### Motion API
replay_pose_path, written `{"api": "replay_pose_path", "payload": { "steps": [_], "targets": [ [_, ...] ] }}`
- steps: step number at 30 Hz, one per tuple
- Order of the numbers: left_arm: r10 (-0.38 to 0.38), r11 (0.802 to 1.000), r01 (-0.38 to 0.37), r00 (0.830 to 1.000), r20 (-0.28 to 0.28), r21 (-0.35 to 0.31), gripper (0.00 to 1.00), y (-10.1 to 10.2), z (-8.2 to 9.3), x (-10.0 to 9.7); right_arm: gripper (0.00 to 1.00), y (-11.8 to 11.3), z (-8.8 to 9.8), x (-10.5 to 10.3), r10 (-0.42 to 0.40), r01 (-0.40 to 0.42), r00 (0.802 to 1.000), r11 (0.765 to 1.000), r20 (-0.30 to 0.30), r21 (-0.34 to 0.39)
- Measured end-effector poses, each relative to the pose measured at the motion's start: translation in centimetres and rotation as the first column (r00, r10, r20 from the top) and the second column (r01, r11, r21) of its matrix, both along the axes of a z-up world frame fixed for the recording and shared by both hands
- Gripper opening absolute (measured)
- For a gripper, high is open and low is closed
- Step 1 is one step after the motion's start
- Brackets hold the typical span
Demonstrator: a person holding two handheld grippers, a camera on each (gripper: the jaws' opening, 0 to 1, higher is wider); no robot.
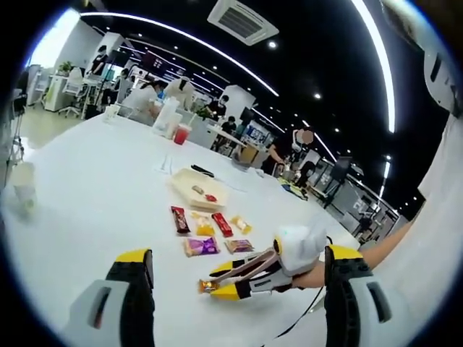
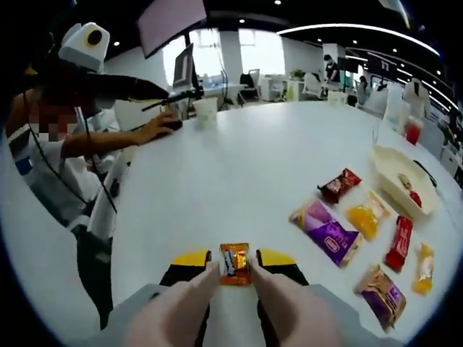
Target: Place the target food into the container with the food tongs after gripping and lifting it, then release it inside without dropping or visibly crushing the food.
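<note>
White table (image 2: 239, 188): orange snack (image 2: 234, 263) between right claw (image 2: 234, 259) tips.

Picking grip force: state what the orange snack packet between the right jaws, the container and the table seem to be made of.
Orange snack packet: glossy plastic or foil film, judging by its sheen and crimped ends; thin and crushable. Container: cream, matte, smooth-walled tray, likely moulded plastic or pulp; the look leaves it open. Table: white, smooth, hard-looking top with soft reflections, probably laminate.
</note>
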State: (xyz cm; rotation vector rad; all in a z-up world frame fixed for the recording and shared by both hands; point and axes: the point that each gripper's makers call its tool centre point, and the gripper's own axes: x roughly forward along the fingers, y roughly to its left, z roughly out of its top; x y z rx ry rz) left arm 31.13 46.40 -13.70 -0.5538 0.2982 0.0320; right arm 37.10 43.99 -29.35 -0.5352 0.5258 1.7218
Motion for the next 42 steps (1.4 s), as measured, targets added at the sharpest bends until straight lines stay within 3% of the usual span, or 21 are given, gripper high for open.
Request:
{"api": "replay_pose_path", "payload": {
  "steps": [2, 10, 16, 19, 22, 23, 37, 42],
  "targets": [
    [0.004, 1.0, -0.004, 1.0, 0.002, 0.003, 0.99, 0.1, 0.1, 0.0, 0.23, -0.2, -0.1, 0.0, -0.015, 0.014, 1.0, 1.0, -0.023, -0.023],
    [-0.001, 1.0, 0.001, 1.0, -0.002, 0.004, 0.99, 0.0, 0.1, 0.1, 0.26, 0.0, 0.1, -0.3, -0.021, 0.02, 1.0, 1.0, -0.024, -0.023],
    [-0.01, 1.0, 0.01, 1.0, -0.008, 0.005, 0.99, -0.1, 0.0, 0.2, 0.26, 0.9, 0.1, -1.1, -0.002, 0.002, 1.0, 1.0, -0.002, -0.013],
    [-0.013, 1.0, 0.013, 1.0, -0.011, 0.006, 0.99, -0.2, -0.1, 0.3, 0.24, 1.0, -0.3, -0.9, 0.008, -0.007, 0.999, 1.0, 0.039, -0.018],
    [-0.013, 1.0, 0.013, 1.0, -0.013, 0.006, 0.99, -0.2, -0.2, 0.2, 0.22, 0.9, -0.1, -0.9, 0.017, -0.017, 0.999, 1.0, 0.032, -0.009],
    [-0.012, 1.0, 0.012, 1.0, -0.013, 0.001, 0.99, -0.2, -0.3, 0.3, 0.22, 0.9, 0.0, -0.8, 0.045, -0.045, 0.996, 0.999, 0.073, 0.002],
    [-0.004, 1.0, 0.004, 1.0, 0.002, 0.003, 0.99, 0.2, 0.0, 0.8, 0.18, 1.2, 0.0, -0.5, 0.006, -0.005, 1.0, 0.999, 0.021, -0.039],
    [0.002, 1.0, -0.002, 1.0, 0.006, 0.006, 0.99, 0.3, 0.1, 0.6, 0.18, 1.2, 1.2, -0.7, -0.013, 0.013, 1.0, 1.0, -0.012, -0.019]
  ]
}}
